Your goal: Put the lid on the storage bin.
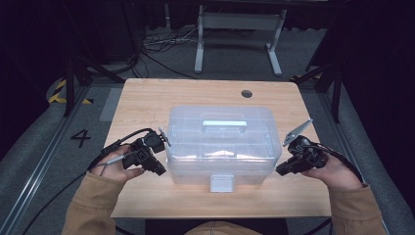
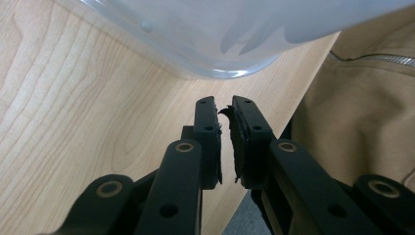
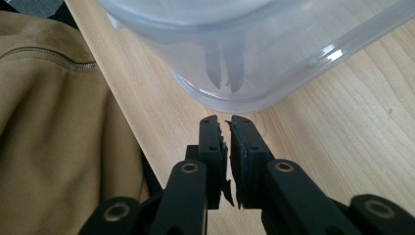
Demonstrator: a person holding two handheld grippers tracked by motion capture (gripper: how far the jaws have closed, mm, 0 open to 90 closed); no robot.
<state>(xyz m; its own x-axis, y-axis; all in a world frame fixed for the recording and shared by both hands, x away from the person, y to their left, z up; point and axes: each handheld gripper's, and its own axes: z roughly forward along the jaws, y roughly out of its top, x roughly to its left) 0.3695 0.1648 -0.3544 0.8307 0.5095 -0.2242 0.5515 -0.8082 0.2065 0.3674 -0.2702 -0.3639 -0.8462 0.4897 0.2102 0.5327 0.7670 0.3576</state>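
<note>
We see a clear plastic storage box (image 1: pixel 221 144) standing on the wooden table (image 1: pixel 147 98), and we take the box as our landmark. Its long axis runs from the left side of the table to the right, across the person's front. The lid is on, with a pale handle (image 1: pixel 224 126) on top lying along that same axis. A white latch (image 1: pixel 221 183) on the front long wall faces the person and hangs toward the table's near edge.

The left gripper (image 1: pixel 160 171) sits just beside the box's left end, near its front corner, tips aimed toward the box. In the left gripper view (image 2: pixel 224 105) the two black jaws stand close, with a thin slit between them and nothing in it; the box's rounded corner lies just ahead of the tips, apart from them.

The right gripper (image 1: pixel 280 170) sits just beside the box's right end, mirrored. In the right gripper view (image 3: pixel 224 121) its jaws are likewise nearly together, gripping nothing, with the box's corner just ahead. A tan sleeve (image 1: pixel 93 203) reaches in from the near edge.
</note>
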